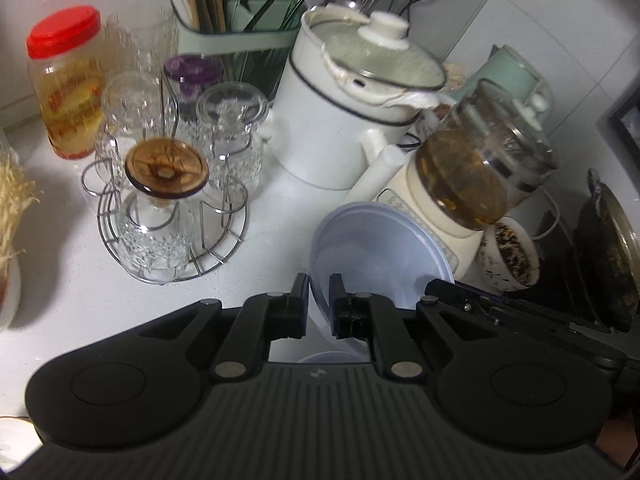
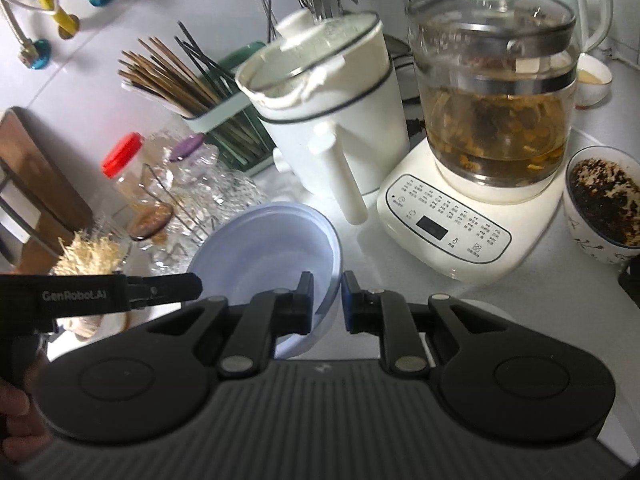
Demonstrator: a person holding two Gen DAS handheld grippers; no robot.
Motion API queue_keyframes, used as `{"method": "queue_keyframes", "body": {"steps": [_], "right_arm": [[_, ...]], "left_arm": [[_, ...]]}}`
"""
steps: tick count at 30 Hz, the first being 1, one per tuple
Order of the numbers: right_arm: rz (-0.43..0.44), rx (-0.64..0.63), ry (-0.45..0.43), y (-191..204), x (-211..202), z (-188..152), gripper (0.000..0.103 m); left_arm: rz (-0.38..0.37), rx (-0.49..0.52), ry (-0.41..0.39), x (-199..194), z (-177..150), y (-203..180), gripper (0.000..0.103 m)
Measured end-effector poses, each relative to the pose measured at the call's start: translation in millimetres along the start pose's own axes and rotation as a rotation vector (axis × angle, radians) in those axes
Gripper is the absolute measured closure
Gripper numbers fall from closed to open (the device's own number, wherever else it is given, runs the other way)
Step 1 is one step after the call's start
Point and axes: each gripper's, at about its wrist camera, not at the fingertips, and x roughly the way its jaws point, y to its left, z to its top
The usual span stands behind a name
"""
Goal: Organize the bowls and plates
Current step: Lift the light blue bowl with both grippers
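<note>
A pale blue plastic bowl (image 1: 380, 252) sits tilted on the white counter; it also shows in the right wrist view (image 2: 268, 252). My left gripper (image 1: 319, 288) is shut on the bowl's left rim, one finger inside and one outside. My right gripper (image 2: 327, 286) is shut on the bowl's right rim in the same way. The left gripper's body (image 2: 120, 290) shows at the left of the right wrist view. A second pale blue rim (image 1: 332, 357) peeks out under the left gripper.
Behind the bowl stand a white pot with glass lid (image 1: 344, 120), a glass tea kettle on a cream base (image 2: 492, 120), a patterned cup of tea leaves (image 2: 604, 208), a wire rack of glasses (image 1: 168, 208), a red-lidded jar (image 1: 66, 80) and a chopstick holder (image 2: 224, 120).
</note>
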Motion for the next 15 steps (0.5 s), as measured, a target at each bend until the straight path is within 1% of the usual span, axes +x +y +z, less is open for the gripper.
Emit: {"method": "queue_keyframes", "body": {"steps": [3, 6, 10, 15], "right_arm": [[0.004, -0.007, -0.029, 7, -16, -1, 0.085], [0.004, -0.007, -0.063, 13, -33, -4, 0.086], [0.000, 0.000, -0.088, 20, -50, -10, 0.085], [-0.004, 0.008, -0.121, 27, -70, -20, 0.085]], "left_arm": [[-0.011, 0.001, -0.009, -16, -1, -4, 0.091], [-0.017, 0.026, -0.032, -32, -4, -10, 0.091], [-0.027, 0.039, -0.056, -49, -9, -14, 0.091], [-0.049, 0.050, -0.068, -66, -19, -14, 0.091]]}}
